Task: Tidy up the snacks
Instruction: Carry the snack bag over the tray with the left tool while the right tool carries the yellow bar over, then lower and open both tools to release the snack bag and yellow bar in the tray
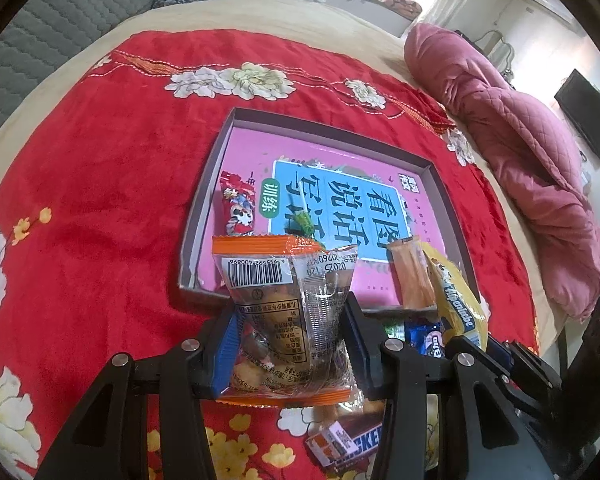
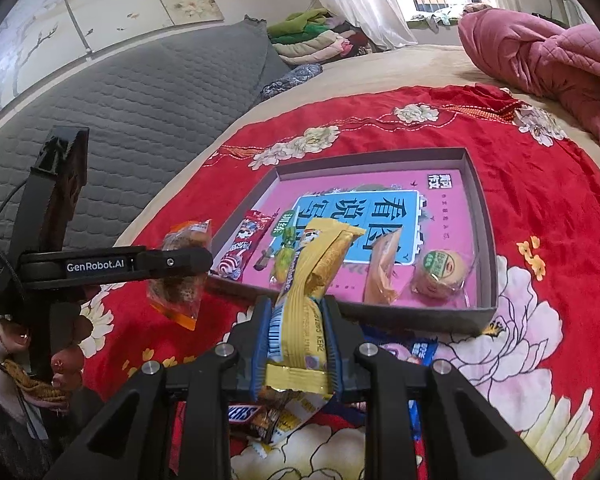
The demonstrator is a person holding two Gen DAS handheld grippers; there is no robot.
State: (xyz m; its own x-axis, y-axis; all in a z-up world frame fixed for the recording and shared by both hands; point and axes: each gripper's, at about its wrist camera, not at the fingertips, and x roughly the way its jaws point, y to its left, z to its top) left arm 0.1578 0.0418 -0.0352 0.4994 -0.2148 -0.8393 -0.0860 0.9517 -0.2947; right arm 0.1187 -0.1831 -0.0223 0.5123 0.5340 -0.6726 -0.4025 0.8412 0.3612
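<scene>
Two grips, both loaded. Your left gripper (image 1: pixel 290 344) is clamped on a clear snack bag with orange seals (image 1: pixel 288 284), held above the red floral blanket (image 1: pixel 100 168) at lower centre of its view. Your right gripper (image 2: pixel 298 344) pinches a yellow wafer bar (image 2: pixel 304 304), tip raised over the near wall of the box lid (image 2: pixel 486 240). Inside the lid: a red candy packet (image 2: pixel 242 248), an orange stick pack (image 2: pixel 382 272), a round cake (image 2: pixel 440 272). A Snickers bar (image 1: pixel 346 442) lies on the blanket, bottom of frame.

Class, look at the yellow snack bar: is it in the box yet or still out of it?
Out. The right gripper grips the yellow bar before the box.
</scene>
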